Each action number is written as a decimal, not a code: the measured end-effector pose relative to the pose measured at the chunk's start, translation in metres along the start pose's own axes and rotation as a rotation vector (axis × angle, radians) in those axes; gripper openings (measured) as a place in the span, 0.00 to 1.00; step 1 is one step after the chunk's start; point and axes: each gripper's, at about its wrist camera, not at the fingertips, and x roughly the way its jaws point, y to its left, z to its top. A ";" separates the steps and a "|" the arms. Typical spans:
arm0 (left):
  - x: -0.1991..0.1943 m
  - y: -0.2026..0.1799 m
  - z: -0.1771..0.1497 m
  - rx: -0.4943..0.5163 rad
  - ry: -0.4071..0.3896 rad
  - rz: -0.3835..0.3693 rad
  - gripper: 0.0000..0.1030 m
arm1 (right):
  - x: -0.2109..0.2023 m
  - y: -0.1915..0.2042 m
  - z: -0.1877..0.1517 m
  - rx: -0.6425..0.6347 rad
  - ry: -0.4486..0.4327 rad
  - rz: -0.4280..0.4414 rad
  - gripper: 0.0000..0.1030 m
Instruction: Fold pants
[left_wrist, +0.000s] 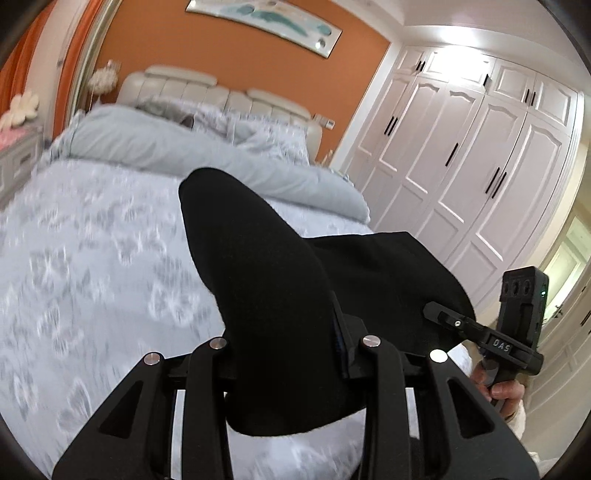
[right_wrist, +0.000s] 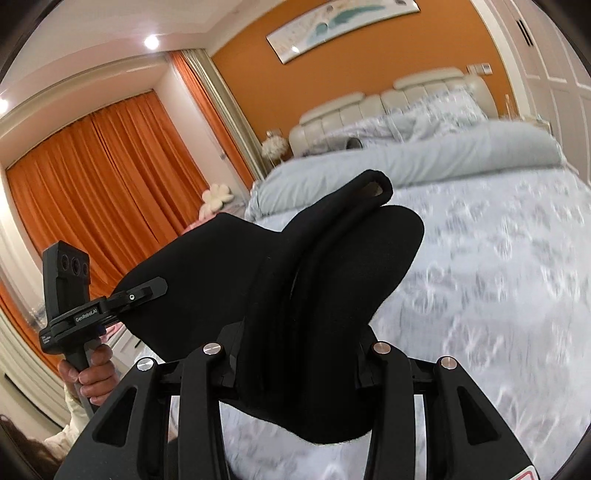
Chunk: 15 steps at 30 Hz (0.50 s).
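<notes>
Gripping black pants (left_wrist: 266, 295) above the bed (left_wrist: 92, 258), both jaws.

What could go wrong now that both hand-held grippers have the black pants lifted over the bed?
1. The left hand-held gripper and right hand-held gripper each clamp a thick bunch of the black pants; the fabric could slip out of either.
2. The cloth sags slack between them, so it may land creased on the bed.
3. The bed cover blurs with motion, so a fast lowering might misalign the fold.
</notes>
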 end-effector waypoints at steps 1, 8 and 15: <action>0.005 0.002 0.008 0.001 -0.011 0.003 0.31 | 0.005 -0.002 0.009 -0.010 -0.012 0.000 0.37; 0.051 0.018 0.064 0.037 -0.107 0.044 0.31 | 0.056 -0.033 0.075 -0.031 -0.104 0.017 0.37; 0.112 0.044 0.108 0.068 -0.200 0.084 0.32 | 0.119 -0.071 0.117 -0.050 -0.173 0.021 0.37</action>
